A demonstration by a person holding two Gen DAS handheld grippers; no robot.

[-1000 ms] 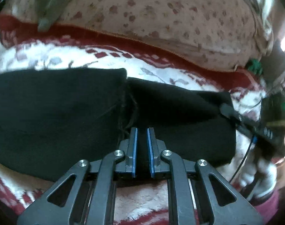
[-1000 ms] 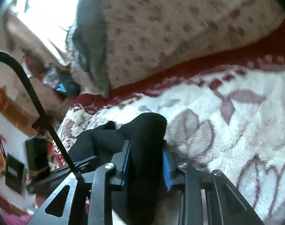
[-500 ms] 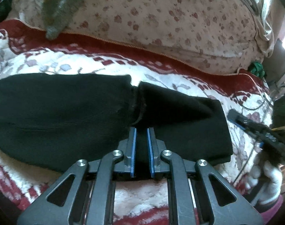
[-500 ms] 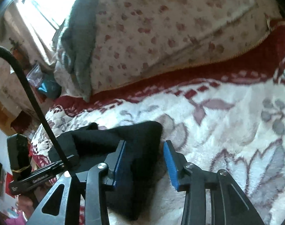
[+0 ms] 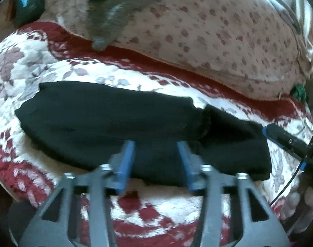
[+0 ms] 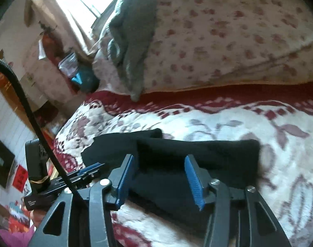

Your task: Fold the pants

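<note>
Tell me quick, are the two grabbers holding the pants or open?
Left gripper: open, jaws just spread, off the black pants.
Right gripper: open, jaws just widened, pants lying loose between them.

We are in a home bedroom: a red and cream floral blanket [image 5: 53,65] covers the bed, a spotted quilt [image 6: 228,33] is heaped behind it, and a curtained window [image 6: 74,0] lights cluttered shelves beside the wall
</note>
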